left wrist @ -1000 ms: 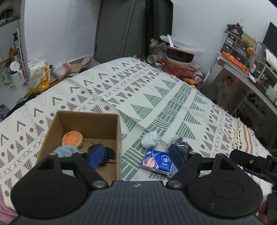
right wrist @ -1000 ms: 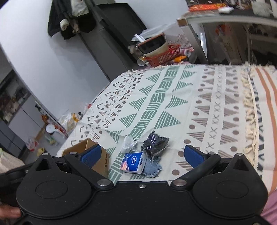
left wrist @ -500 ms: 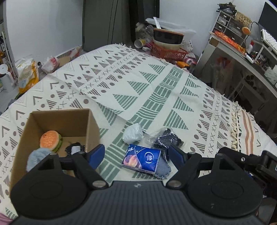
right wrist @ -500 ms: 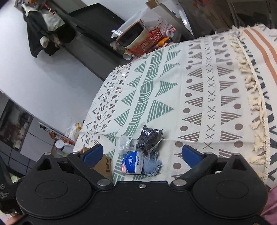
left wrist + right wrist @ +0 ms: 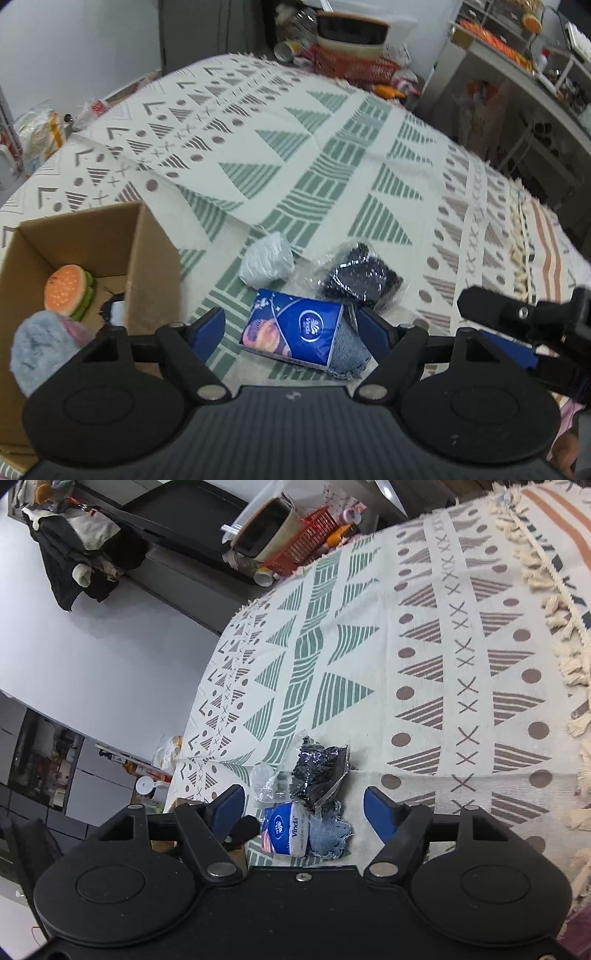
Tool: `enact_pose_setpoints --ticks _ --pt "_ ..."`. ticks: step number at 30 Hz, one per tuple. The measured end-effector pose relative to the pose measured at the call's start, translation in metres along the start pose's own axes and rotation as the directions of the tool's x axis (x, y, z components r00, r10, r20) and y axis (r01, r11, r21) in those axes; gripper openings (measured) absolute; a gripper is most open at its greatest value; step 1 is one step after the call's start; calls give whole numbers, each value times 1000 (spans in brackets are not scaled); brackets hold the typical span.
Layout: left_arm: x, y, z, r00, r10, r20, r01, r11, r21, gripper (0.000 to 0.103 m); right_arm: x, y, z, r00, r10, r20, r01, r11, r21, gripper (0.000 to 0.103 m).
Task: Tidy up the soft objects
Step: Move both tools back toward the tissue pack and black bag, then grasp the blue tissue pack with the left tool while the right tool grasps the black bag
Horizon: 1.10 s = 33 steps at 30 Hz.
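The left gripper (image 5: 291, 326) is held with its fingers (image 5: 207, 328) spread wide and empty above the bed (image 5: 332, 147), framing a blue tissue pack (image 5: 295, 332). The pack lies on a denim piece (image 5: 351, 354), with a dark item in clear wrap (image 5: 360, 282) just behind and a white crumpled bag (image 5: 266, 260) beside it — all four clustered on the patterned blanket. A cardboard box (image 5: 147, 251) stands to the left, holding a plush burger (image 5: 68, 290) and a grey fluffy item (image 5: 40, 350). The right gripper (image 5: 304, 805) is likewise spread and empty over the same cluster — the tissue pack (image 5: 284, 830) lies between its fingers (image 5: 380, 812).
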<state>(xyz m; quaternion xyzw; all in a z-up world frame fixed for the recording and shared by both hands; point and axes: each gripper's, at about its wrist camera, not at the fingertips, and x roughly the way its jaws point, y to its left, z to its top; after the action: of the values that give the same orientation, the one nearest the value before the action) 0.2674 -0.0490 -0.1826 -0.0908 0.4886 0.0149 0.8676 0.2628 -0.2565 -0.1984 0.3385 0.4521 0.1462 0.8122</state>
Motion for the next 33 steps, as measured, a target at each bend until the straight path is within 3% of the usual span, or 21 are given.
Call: enact_pose_setpoints --ticks 7,13,18,26,28,31,33 --pt "29 -3 -2 998 27 -48 -26 999 32 80 21 -7 7 999 9 -34 -9 1000 12 72" --pt "51 -3 -6 995 7 -100 -4 1000 23 80 41 -11 14 999 11 -50 -9 1000 27 72" --pt "61 -8 -10 996 31 -88 -25 998 62 81 59 -8 16 997 2 -77 -1 1000 13 72" --pt "70 7 -4 995 -17 -100 14 999 -28 81 81 -6 16 994 -25 -104 25 1000 6 72" --pt "73 12 -5 993 -40 -110 34 997 -64 81 86 -3 15 993 -33 -111 32 999 -14 68" --pt "71 14 -5 994 -41 -100 34 997 -74 80 90 0 13 992 -69 -105 64 997 -45 51" --pt "70 13 -6 994 -50 -100 43 996 -75 78 88 2 12 993 -76 -95 69 995 -74 45"
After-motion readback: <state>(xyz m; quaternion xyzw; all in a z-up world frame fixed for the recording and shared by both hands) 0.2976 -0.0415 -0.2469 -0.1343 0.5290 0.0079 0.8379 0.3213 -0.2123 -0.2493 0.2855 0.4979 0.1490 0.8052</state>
